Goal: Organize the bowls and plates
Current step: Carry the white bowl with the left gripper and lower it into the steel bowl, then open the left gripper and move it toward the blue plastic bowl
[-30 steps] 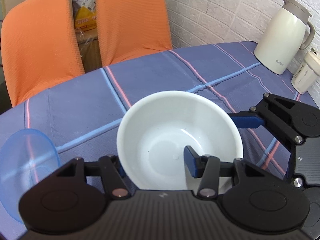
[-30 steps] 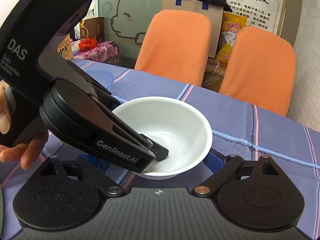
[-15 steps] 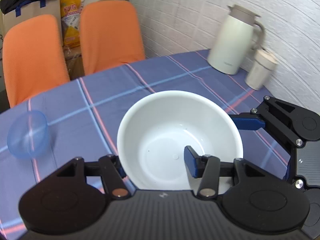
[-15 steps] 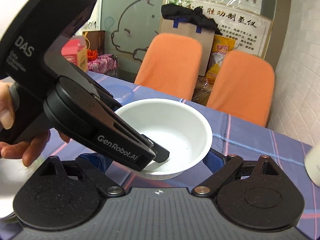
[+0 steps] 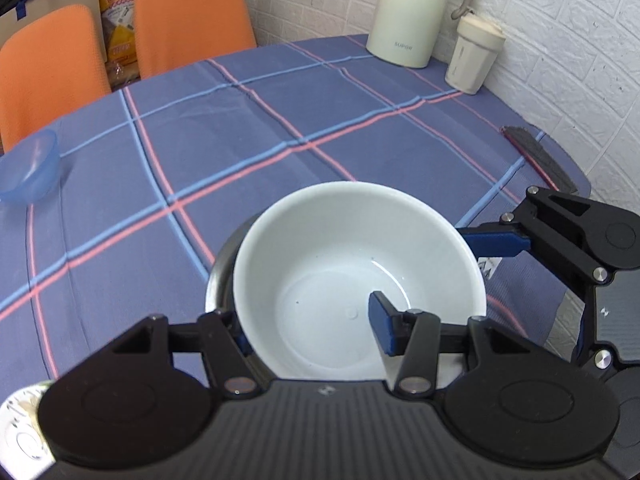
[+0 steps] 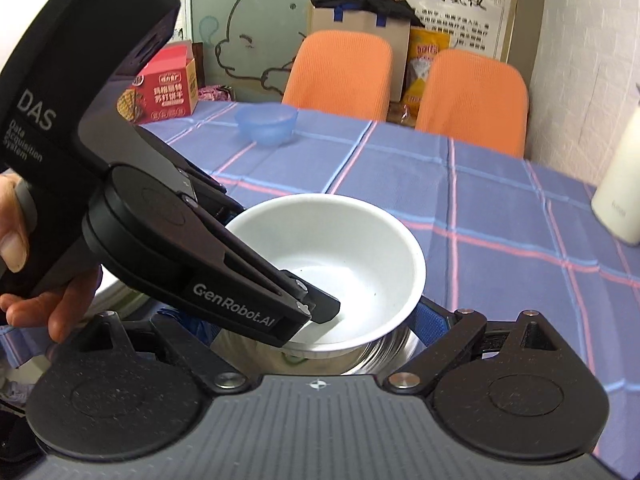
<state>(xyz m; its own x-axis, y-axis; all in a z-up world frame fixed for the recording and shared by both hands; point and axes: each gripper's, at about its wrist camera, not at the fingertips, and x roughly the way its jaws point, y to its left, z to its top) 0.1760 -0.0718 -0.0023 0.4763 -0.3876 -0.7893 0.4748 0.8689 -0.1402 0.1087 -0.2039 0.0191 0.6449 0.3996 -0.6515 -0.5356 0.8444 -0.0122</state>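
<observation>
- My left gripper point(image 5: 308, 330) is clamped across the near wall of the white bowl point(image 5: 352, 264): one blue pad sits inside the bowl, the other finger runs outside its rim, so the jaws are partly closed on it.
- My right gripper point(image 6: 304, 320) stands wide, its blue-padded finger just beside the bowl's outer wall; whether the pads actually press on the bowl I cannot tell.
- What has changed: a second ago the bowl hung over the table's far edge by the orange chairs point(image 5: 188, 16), with the blue bowl point(image 5: 28, 172) close at my left. Now both hands have carried it across the table point(image 5: 240, 128), and the blue bowl is well apart, near the far-left edge.
- The bowl now hangs just above a steel bowl point(image 5: 220, 276), whose rim shows as a crescent at the white bowl's left side; in the right wrist view the steel shows right beneath it.
- I judge this is the nesting step: the carry looks finished, and what remains is to lower the white bowl into the steel one and let go.
- The thermos point(image 5: 412, 12) and cup point(image 5: 474, 56) stand at the far-right edge, clear of this.
</observation>
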